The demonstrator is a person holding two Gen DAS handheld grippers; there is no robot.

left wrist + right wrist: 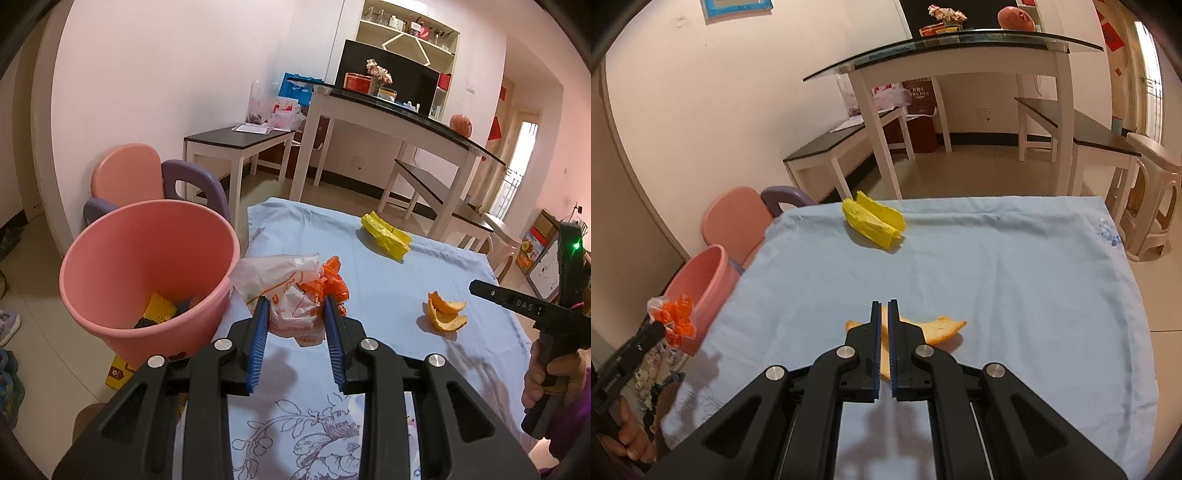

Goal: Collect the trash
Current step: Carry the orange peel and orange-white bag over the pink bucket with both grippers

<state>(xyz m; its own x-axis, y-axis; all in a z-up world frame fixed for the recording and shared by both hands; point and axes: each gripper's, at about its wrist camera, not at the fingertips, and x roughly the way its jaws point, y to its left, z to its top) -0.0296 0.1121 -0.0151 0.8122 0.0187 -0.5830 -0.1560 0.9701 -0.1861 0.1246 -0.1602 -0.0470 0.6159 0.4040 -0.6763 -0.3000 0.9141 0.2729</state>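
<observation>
On the blue cloth (997, 266) in front of me lie the bits of trash. My left claw (296, 308) pinches a crumpled white and orange bag (295, 291) between its blue pads, the bag bulging out ahead of the tips, close beside the pink bin (147, 266). My right claw (884, 304) hangs over the orange peel (942, 326); its jaws stand a narrow slit apart, and I see peel on both sides of them and through the slit, but nothing pressed between the pads.

The left camera looks down into the bin, where a yellow scrap (159, 307) and something dark sit at the bottom. It also shows the peel (445, 312) as curled pieces lying whole on the cloth, with my right claw's finger (509, 301) in the air to their right, and my right hand (550, 376) on the grip. The printed flowers near the cloth's front edge show here too.

The right camera sees only the bin's (701, 280) rim and outer wall at the cloth's left edge, not its inside. It catches the bag (674, 317) from the side, raised against that wall at my left claw's tip. The yellow wrapper (875, 221) lies near the far edge, well apart from the peel; the left camera shows it too (386, 232).
</observation>
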